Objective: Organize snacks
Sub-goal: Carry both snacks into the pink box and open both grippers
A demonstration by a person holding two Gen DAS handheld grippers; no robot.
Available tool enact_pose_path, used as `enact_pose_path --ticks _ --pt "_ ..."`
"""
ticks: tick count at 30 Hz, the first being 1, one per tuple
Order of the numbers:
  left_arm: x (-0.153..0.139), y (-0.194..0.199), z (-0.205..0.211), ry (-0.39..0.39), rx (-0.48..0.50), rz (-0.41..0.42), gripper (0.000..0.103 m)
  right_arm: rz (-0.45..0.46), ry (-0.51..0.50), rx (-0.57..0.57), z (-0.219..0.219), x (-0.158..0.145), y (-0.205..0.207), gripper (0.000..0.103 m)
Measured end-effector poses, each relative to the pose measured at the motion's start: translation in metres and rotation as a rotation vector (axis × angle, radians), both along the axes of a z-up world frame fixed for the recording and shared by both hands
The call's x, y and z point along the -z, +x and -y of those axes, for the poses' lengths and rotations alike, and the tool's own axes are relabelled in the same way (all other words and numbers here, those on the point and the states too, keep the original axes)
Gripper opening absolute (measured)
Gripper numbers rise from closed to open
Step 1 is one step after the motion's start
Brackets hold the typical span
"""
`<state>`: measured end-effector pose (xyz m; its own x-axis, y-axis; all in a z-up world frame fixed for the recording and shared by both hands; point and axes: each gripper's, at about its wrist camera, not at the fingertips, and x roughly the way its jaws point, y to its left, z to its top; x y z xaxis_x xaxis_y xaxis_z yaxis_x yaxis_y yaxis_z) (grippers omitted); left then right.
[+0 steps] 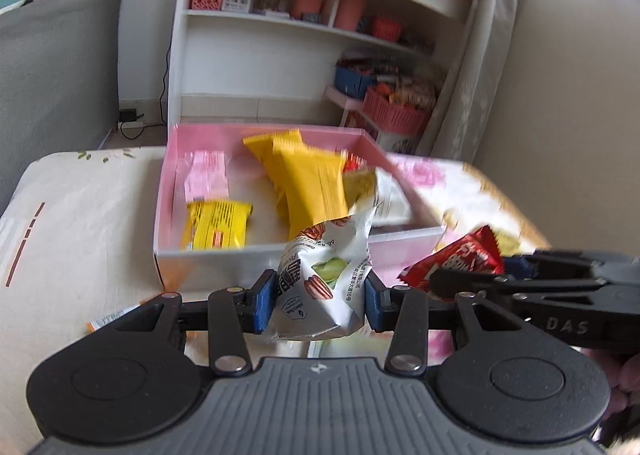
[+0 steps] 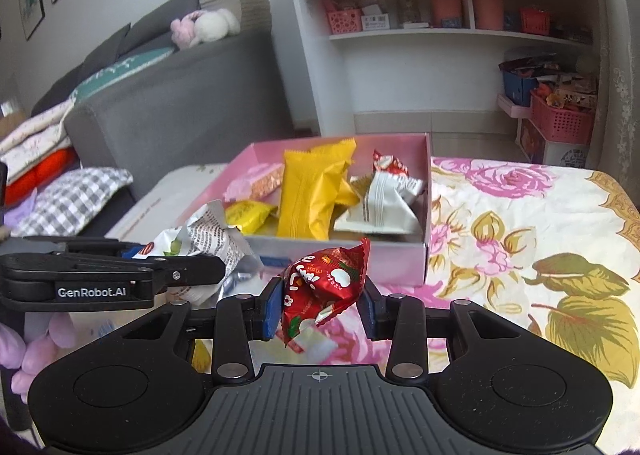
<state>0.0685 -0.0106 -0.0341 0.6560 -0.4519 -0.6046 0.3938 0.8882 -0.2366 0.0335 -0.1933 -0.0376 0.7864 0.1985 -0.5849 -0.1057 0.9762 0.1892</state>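
From the left wrist we see our left gripper (image 1: 320,295) clamped on a white nut packet (image 1: 324,279), its blue pads (image 1: 264,301) pressing into the crumpled sides. Only this view shows the cable and plug on the floor by the shelf (image 1: 280,15) and the orange wrapper (image 1: 108,321) lying on the cloth at lower left. The right gripper (image 1: 516,275) enters from the right edge, seen from the side, with a red packet (image 1: 460,259) at its tip.

From the right wrist we see our right gripper (image 2: 320,305) closed on that red packet (image 2: 320,287); the left pad (image 2: 272,307) touches it, while the right pad looks just clear of the foil, so the hold seems to bite on one crumpled fold. Only here do we get the sofa (image 2: 180,103) with its cushions, the framed pictures on the wall and the flowered cloth (image 2: 520,215) in sharp detail. The left gripper (image 2: 216,267) comes in from the left with the white packet (image 2: 212,239).

Both packets hang in the air just in front of the pink box (image 2: 427,191), near its front wall. The red one is twisted foil with white and green print; the white one shows nuts and dark lettering.

Inside the box lie yellow packets (image 2: 308,195), a pink one (image 2: 252,183), a small yellow bar (image 2: 248,215) and white packets (image 2: 380,207) at the right. The left-wrist view is blurred around the box. Each held packet hides part of the box's front wall in its own view.
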Motion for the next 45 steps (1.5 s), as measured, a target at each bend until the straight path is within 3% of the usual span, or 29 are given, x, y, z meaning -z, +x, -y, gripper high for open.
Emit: enact_pose_path --ticks 8,18,24,41,45 --pt "-0.007 0.027 -0.005 -0.095 -0.101 -0.032 0.041 0.045 0.065 0.047 -0.008 -0.017 0.028 0.038" --pt "0.011 0.08 -0.022 -0.161 -0.207 -0.145 0.038 -0.015 0.115 0.135 -0.013 0.0 0.068 0.038" --pt "0.023 0.091 -0.012 -0.147 -0.189 -0.157 0.036 -0.064 0.085 0.187 0.002 0.014 0.084 0.038" --pt "0.036 0.099 -0.01 -0.14 -0.185 -0.099 0.037 -0.098 0.044 0.172 0.006 0.03 0.101 0.039" --pt "0.032 0.096 -0.01 -0.156 -0.152 -0.107 0.047 -0.105 0.079 0.168 0.011 0.027 0.098 0.045"
